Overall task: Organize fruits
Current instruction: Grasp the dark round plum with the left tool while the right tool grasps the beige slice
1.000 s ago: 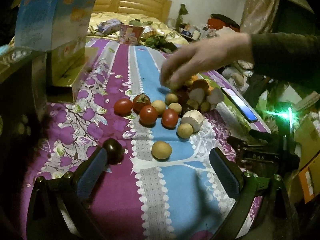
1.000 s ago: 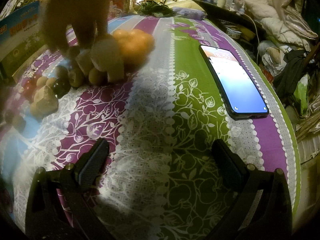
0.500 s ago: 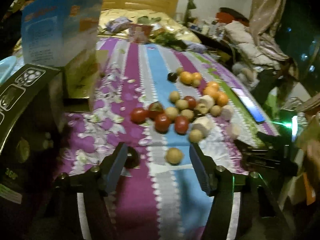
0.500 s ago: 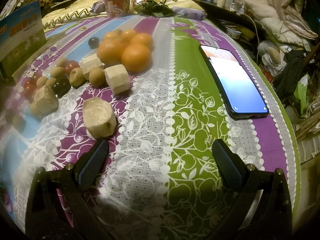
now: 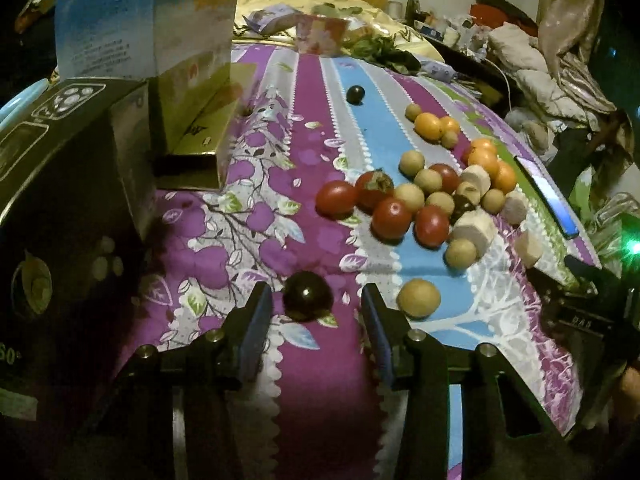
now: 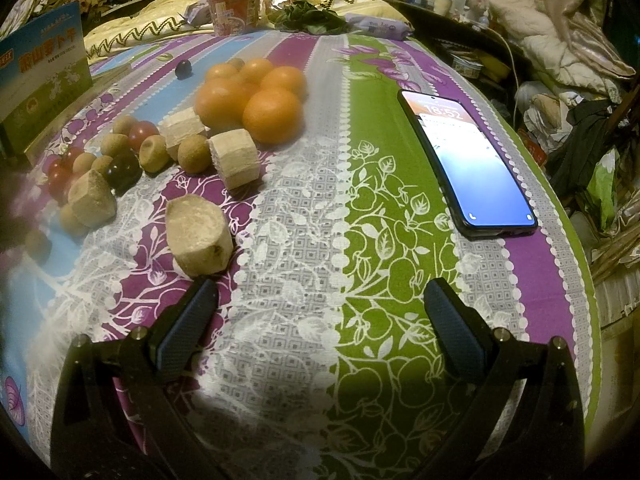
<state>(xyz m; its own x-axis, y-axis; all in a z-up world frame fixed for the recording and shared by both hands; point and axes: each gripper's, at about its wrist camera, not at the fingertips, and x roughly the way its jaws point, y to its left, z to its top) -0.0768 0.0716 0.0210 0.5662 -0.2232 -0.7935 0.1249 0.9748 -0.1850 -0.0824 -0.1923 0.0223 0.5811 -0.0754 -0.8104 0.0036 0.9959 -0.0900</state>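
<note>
The left tool (image 5: 316, 308) is closing its jaws, with a dark round fruit (image 5: 307, 295) sitting just ahead of and between the two blue pads; the pads do not press on it, a gap showing at either side. The fruit is near-spherical, so it has no clear long axis, and it rests on a purple stripe of the floral tablecloth (image 5: 248, 236) covering the bench. Just beside the right-hand pad lies a tan longan (image 5: 418, 298). Farther up the cloth sits the main cluster: red tomatoes (image 5: 391, 217), more longans, pale chunks of peeled sugarcane (image 5: 474, 229) and oranges (image 5: 427, 125), with a second dark fruit (image 5: 355, 94) well apart near the far end.

The right tool (image 6: 320, 312) is released, its jaws wide with only cloth between them. Near its left pad a sugarcane chunk (image 6: 199, 234) stands with its long axis tilted toward the camera, cut face up. A lit phone (image 6: 468, 160) lies flat on the green stripe, its long axis running away from the tool. An open cardboard box (image 5: 192, 120) stands at the left edge of the bench.
</note>
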